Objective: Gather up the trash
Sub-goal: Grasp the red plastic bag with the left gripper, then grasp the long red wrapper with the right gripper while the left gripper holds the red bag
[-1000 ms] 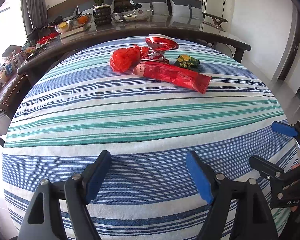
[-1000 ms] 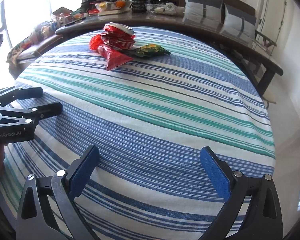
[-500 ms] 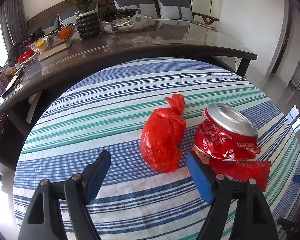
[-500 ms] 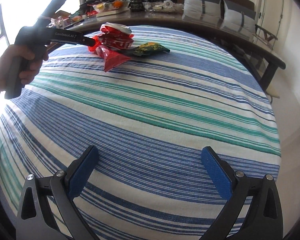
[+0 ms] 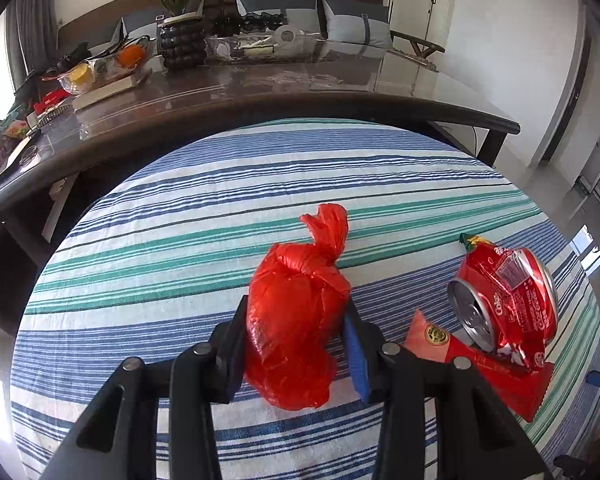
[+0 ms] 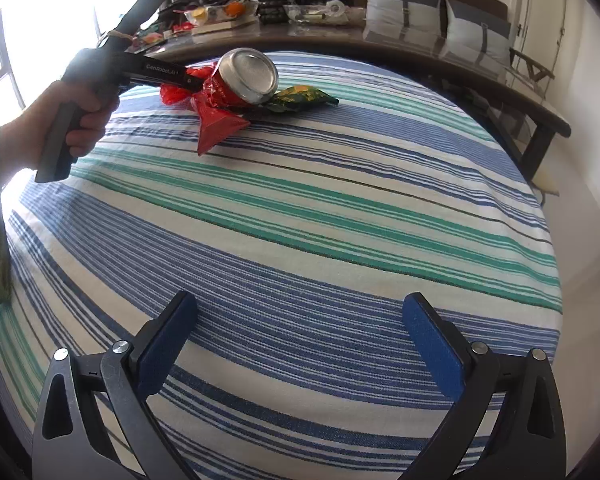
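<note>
My left gripper (image 5: 296,344) is shut on a knotted red plastic bag (image 5: 296,312) on the striped tablecloth (image 5: 180,240). To its right a crushed red soda can (image 5: 504,304) lies on a red snack wrapper (image 5: 496,376), with a corner of a green wrapper (image 5: 474,240) behind. In the right wrist view the left gripper's body (image 6: 140,72) reaches in to the bag (image 6: 172,94), beside the can (image 6: 244,80), red wrapper (image 6: 216,126) and green wrapper (image 6: 300,98). My right gripper (image 6: 300,344) is open and empty over the near cloth.
A long dark table (image 5: 260,92) runs behind the cloth-covered table, carrying a potted plant (image 5: 178,36), fruit containers (image 5: 108,64) and a tray. A sofa with grey cushions (image 5: 348,20) stands behind. The cloth's far edge (image 5: 340,124) drops off near the dark table.
My left gripper has moved forward around the red bag and closed on it. The soda can has tipped over to the right. My right gripper has stayed open in place.
</note>
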